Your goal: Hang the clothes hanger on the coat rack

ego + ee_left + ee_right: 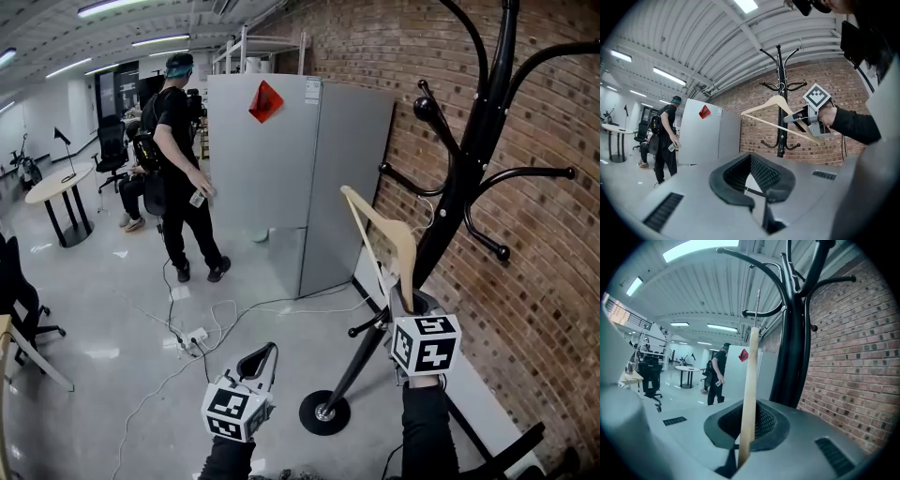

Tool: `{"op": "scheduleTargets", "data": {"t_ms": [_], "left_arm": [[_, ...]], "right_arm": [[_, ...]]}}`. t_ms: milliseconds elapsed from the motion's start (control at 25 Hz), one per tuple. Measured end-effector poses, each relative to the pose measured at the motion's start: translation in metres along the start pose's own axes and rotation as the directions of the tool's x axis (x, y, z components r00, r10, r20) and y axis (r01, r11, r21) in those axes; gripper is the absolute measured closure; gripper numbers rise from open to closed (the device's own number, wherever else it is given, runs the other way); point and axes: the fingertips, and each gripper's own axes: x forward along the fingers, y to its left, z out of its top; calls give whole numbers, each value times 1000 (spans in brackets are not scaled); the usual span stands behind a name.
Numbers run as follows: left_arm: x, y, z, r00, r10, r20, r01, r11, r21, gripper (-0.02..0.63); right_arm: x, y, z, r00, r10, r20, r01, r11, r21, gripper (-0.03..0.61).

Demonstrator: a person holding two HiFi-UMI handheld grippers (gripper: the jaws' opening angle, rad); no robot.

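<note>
A pale wooden clothes hanger (389,234) is up beside the black coat rack (469,159), with my right gripper (410,302) shut on one of its arms. In the right gripper view the hanger (749,394) runs straight up from the jaws, and its thin metal hook ends close to a curved arm of the rack (794,348); whether they touch I cannot tell. The left gripper view shows the hanger (773,105) in front of the rack (780,117), with the right gripper (799,119) on it. My left gripper (262,354) is low to the left, shut and empty (757,187).
The brick wall (544,244) runs just behind the rack, whose round base (325,411) sits on the floor. A grey cabinet (300,178) stands to the left, with a person in black (183,159) walking beside it. Cables and a power strip (192,339) lie on the floor. A round table (61,183) stands far left.
</note>
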Motion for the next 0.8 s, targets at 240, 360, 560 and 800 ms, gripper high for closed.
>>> {"op": "scheduleTargets", "data": {"t_ms": [240,360,560,800], "left_arm": [[11,5,-1,1000,13,-4,-13,1000,3,606],[15,7,-1,1000,17,-6,-17,1000,5,606],[15,16,-5,1000,28,-12,-28,1000,1,606],[13,18,-5,999,35,-16,-35,999,4,606]], "right_arm": [[24,-13,17,1000,0,10,-1,999,32,571],[35,-11,18,1000,18,5,-18,999,37,571],[47,-2,16,999,53,-2,-52,994,97,571],[51,2,11,998,67,-2,-67,990,128,571]]}}
